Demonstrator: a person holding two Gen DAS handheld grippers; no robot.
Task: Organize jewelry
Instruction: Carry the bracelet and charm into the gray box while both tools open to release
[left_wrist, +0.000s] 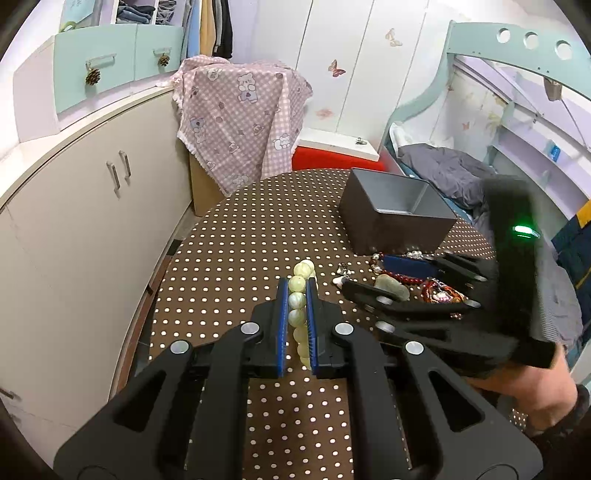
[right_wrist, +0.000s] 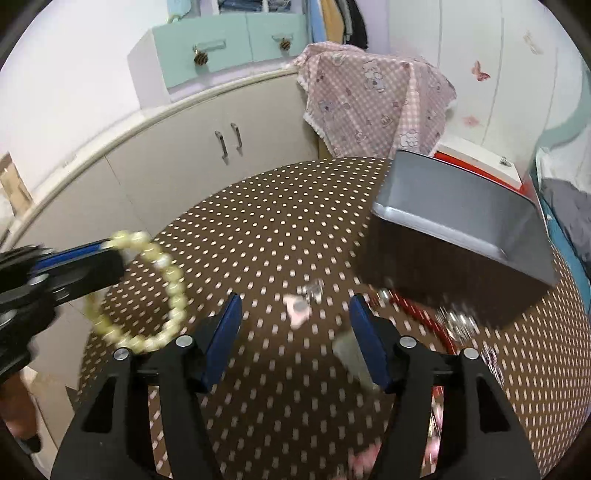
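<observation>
Left gripper (left_wrist: 296, 295) clamps pale green bead bracelet (left_wrist: 300, 300); right gripper (right_wrist: 295, 314) spread, empty; next: carry to open grey rectangular box (left_wrist: 397, 218)

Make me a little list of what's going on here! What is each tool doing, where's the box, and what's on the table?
left tool: shut on the pale green bead bracelet, lifted off the table
right tool: open, holding nothing, above the jewelry pile
box: dark, open, looks empty, behind the pile
table: brown cloth with white dots
pile: red beads, a pale stone, small charms
</observation>
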